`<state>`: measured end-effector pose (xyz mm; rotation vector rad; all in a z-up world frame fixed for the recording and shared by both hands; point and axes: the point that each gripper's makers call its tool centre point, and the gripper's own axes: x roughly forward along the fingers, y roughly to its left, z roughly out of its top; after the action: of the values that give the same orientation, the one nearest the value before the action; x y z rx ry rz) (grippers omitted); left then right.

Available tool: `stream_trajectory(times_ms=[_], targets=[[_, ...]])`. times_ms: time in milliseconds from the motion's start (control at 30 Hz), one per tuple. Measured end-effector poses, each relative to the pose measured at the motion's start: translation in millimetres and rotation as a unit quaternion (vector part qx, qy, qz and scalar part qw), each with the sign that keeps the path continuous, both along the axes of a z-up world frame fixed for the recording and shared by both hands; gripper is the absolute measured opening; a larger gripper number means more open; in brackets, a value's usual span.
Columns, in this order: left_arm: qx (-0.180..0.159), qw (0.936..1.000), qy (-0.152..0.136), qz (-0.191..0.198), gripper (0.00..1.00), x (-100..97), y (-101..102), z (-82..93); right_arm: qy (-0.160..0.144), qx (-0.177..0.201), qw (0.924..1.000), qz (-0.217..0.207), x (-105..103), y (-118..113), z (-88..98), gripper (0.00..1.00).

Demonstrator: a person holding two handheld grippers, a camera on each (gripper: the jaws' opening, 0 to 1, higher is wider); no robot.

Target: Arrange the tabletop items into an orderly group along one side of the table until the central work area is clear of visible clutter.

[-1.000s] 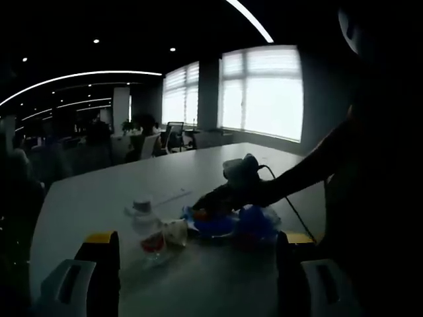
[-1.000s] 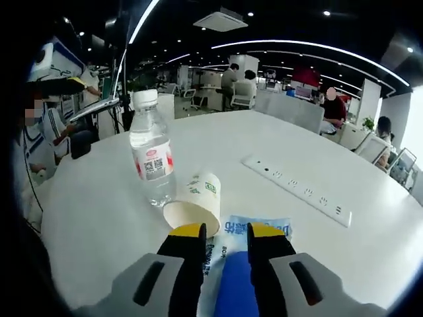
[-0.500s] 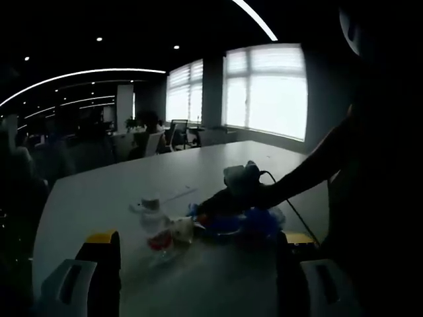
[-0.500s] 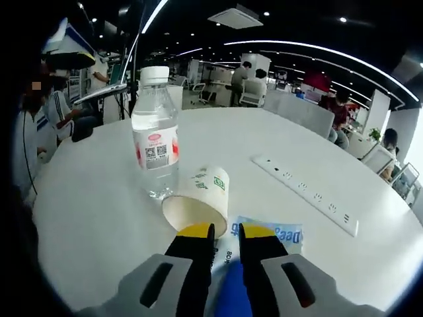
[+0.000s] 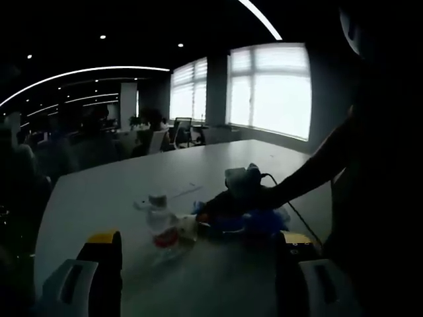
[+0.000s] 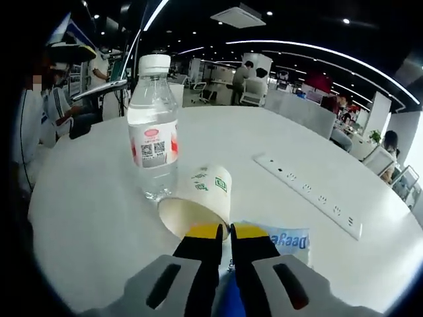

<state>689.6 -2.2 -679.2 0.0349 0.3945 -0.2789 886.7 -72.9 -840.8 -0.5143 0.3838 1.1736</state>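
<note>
A clear water bottle (image 6: pixel 153 129) with a white cap and red-and-white label stands upright on the white round table (image 6: pixel 86 198). A paper cup (image 6: pixel 198 201) lies on its side beside it, mouth toward me. Just behind the cup's rim, my right gripper (image 6: pixel 225 231) is shut on a blue wipes packet (image 6: pixel 281 239) that lies flat on the table. In the dim left gripper view the bottle (image 5: pixel 158 221), cup (image 5: pixel 186 228) and blue packet (image 5: pixel 261 221) sit mid-table, with the right gripper (image 5: pixel 241 185) and a person's arm over them. My left gripper (image 5: pixel 198 241) hangs open, short of the group.
A long white power strip (image 6: pixel 310 195) lies on the table right of the cup. Seated people and a laptop (image 6: pixel 99 99) are beyond the table's left edge. Desks and chairs fill the office behind. Bright windows (image 5: pixel 271 92) stand past the table's far side.
My right gripper's jaws have closed from wide apart to nearly touching over the blue packet. The left gripper view has drifted slightly; the items on the table stay put.
</note>
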Motion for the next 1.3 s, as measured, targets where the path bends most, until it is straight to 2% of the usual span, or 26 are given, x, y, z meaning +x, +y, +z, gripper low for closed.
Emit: stream_trajectory(times_ms=[200, 533, 600, 800, 933, 1000, 1300], targets=[[0.0, 1.0, 0.003, 0.006, 0.94, -2.4, 5.5, -1.9, 0.005, 0.001, 1.0, -0.002, -1.3, -1.4, -0.9, 0.0], [0.002, 1.0, -0.002, 0.002, 0.94, -3.2, 4.8, -2.6, 0.011, 0.016, 0.9997, -0.017, 2.1, -4.7, 9.4, 0.0], [0.002, 1.0, -0.002, 0.002, 0.94, -3.7, 4.4, -2.6, 0.021, 0.022, 0.9992, -0.025, 1.4, -6.8, 13.1, 0.0], [0.006, 1.0, 0.0, -0.006, 0.94, -6.2, -3.2, -3.7, 0.02, 0.041, 0.9983, -0.035, 1.1, -10.3, 30.7, 0.0], [0.01, 0.9999, -0.004, -0.014, 0.93, -8.0, -8.1, -4.4, 0.025, 0.043, 0.998, -0.04, -2.4, -15.4, 38.8, 0.0], [0.023, 0.9995, 0.005, -0.022, 0.93, -11.5, -10.5, -8.0, 0.03, 0.044, 0.9977, -0.043, -4.0, -18.0, 42.0, 0.0], [0.026, 0.9991, -0.005, -0.032, 0.94, -15.9, -14.2, -5.3, 0.051, 0.042, 0.9962, -0.057, -13.9, -33.9, 62.3, 0.0]])
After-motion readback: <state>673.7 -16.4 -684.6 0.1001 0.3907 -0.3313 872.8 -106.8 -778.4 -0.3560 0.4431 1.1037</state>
